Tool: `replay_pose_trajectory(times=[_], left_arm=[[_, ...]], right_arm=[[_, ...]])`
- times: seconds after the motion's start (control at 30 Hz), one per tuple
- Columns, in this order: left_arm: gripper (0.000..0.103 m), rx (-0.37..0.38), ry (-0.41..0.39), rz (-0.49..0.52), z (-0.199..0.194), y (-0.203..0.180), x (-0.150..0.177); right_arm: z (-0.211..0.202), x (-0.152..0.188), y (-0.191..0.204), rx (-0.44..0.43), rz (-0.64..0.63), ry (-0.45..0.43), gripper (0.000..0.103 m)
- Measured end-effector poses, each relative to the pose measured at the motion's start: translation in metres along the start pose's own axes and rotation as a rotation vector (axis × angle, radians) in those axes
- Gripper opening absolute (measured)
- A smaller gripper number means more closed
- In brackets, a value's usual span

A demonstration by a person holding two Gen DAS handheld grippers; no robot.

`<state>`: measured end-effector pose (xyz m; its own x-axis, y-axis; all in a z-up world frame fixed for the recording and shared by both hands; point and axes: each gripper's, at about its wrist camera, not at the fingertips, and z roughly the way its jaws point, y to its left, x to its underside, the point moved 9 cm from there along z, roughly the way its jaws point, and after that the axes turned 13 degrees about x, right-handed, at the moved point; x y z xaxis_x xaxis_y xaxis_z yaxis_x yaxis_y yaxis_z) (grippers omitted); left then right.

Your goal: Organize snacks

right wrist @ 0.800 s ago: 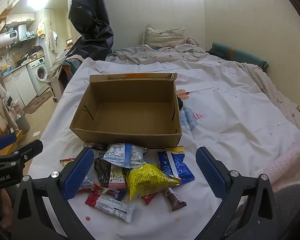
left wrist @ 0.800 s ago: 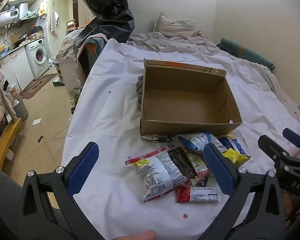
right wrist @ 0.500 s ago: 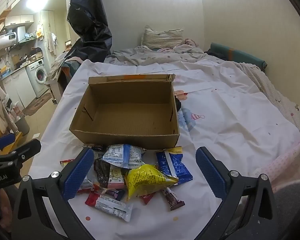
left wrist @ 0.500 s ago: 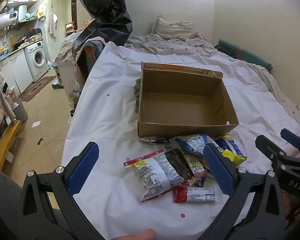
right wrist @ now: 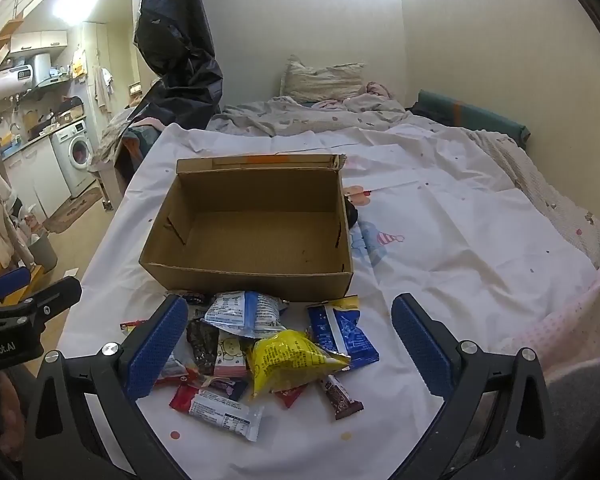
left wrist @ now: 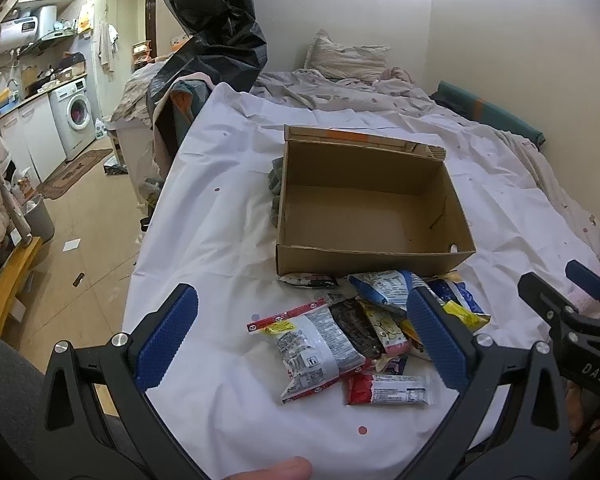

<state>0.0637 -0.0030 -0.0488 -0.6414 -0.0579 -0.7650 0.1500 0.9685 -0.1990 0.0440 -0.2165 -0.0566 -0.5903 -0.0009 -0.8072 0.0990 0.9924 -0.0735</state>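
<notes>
An empty open cardboard box (left wrist: pixel 364 220) (right wrist: pixel 256 236) sits on the white sheet. A heap of snack packets lies just in front of it: a grey-white packet (left wrist: pixel 320 352), a red-and-white bar (left wrist: pixel 384 390) (right wrist: pixel 216 408), a yellow bag (right wrist: pixel 292 356), a blue packet (right wrist: pixel 342 332) and a light blue bag (right wrist: pixel 244 312). My left gripper (left wrist: pixel 300 340) hovers open above the heap's left side, nothing between its blue pads. My right gripper (right wrist: pixel 288 344) hovers open over the heap's middle, also holding nothing. Each gripper shows at the edge of the other's view.
The sheet covers a bed (right wrist: pixel 460 240) with a pillow (left wrist: pixel 348 60) by the far wall. A black plastic bag (left wrist: pixel 216 20) hangs at the back left. The bed's left edge drops to a floor with a washing machine (left wrist: pixel 76 116) beyond.
Both views have drawn slightly back and up from the box and snacks. Both grippers stay open and the snacks have not moved.
</notes>
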Motion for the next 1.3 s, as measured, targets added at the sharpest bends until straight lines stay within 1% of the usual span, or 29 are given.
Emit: replay_pose_trajectory(times=[1.3], left_arm=[[0.103,0.000,-0.003,0.004,-0.0010,-0.0025,-0.0002]], right_arm=[[-0.0015,0.0007,0.0007,-0.001,-0.004,-0.008,0.103]])
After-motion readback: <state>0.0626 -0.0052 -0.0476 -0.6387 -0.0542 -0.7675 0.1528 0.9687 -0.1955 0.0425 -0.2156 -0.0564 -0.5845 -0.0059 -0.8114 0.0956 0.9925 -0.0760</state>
